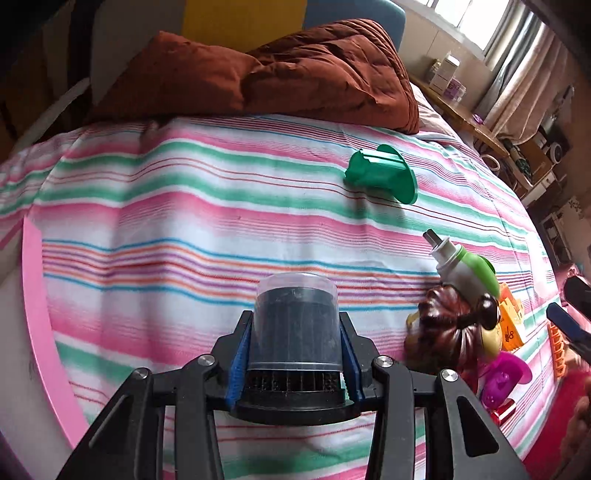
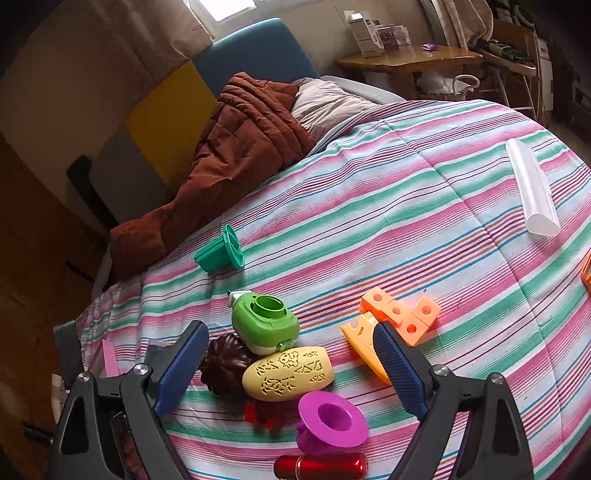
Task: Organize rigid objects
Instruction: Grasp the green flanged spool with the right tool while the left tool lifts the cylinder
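Canister (image 1: pixel 295 332) clamped in left hand-held gripper (image 1: pixel 295 354), above striped bedspread (image 1: pixel 184 229)

Left gripper (image 1: pixel 295 354): angled downward, blue pads clamped on both sides of a held object; right gripper (image 2: pixel 291 365): angled downward, jaws spread wide, nothing gripped between them.

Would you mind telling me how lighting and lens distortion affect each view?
Left wrist view: the window blows out to white, and the striped bedspread bulges with fisheye curvature. Right wrist view: light is softer, the bed's stripes bow strongly, and the corners vignette to black.
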`<state>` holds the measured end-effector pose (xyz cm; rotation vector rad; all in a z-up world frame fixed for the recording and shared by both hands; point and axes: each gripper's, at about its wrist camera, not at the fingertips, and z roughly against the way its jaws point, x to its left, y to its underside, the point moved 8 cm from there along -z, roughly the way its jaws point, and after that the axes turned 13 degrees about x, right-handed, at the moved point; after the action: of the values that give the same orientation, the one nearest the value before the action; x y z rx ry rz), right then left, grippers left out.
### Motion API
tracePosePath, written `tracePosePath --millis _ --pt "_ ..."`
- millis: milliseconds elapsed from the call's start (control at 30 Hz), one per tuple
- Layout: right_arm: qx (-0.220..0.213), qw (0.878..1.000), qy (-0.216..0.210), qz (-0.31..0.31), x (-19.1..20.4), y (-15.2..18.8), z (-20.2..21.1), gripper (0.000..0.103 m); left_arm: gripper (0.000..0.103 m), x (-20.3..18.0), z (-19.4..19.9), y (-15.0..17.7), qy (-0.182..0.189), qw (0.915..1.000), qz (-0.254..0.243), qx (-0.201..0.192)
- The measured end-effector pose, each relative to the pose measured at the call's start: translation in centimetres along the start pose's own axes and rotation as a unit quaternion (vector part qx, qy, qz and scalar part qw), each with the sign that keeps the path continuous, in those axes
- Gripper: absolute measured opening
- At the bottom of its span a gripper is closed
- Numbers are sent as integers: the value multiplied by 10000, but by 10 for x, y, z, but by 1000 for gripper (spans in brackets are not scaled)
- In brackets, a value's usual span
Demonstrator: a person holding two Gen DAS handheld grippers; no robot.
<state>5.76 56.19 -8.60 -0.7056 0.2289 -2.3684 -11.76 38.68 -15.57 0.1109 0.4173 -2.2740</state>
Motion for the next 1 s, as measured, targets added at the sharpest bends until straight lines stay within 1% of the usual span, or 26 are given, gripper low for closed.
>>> tracePosePath --millis 67,167,300,400,567,633,700,733,767,833,900,1000 --pt "65 9998 19 164 6 3 -3 92 44 4 4 11 -51 9999 -49 -148" --pt "219 9981 60 566 24 7 -10 92 44 1 4 17 -241 9992 -200 -245" --pt "332 9897 221 1377 63 0 -20 92 44 2 4 20 -336 9987 -280 -274" --pt "508 9812 377 1823 89 -20 -40 92 44 1 3 15 -274 9992 -154 -264" --pt "1077 9698 688 2078 117 -64 -95 92 44 0 3 14 -251 9991 -155 -301" --pt "1256 9639 1000 2124 123 -80 -120 92 44 1 3 14 -200 9993 -129 -292" --pt "1527 9544 1283 2223 127 -89 -147 92 44 1 3 13 -161 9994 -100 -299" --pt "1683 9503 1410 2208 126 -92 -161 90 44 1 3 13 -151 9994 -98 -300" --pt "1795 9474 1481 2197 124 -93 -171 81 44 1 3 13 -130 9994 -87 -305" --pt "1836 9445 1619 2194 121 -93 -185 60 44 2 3 13 -93 9994 -62 -320" --pt "1778 9436 1652 2251 121 -90 -185 59 44 1 3 13 -91 9993 -58 -349" --pt "1541 9458 1422 2480 131 -77 -165 59 44 1 3 13 -118 9991 -37 -406"
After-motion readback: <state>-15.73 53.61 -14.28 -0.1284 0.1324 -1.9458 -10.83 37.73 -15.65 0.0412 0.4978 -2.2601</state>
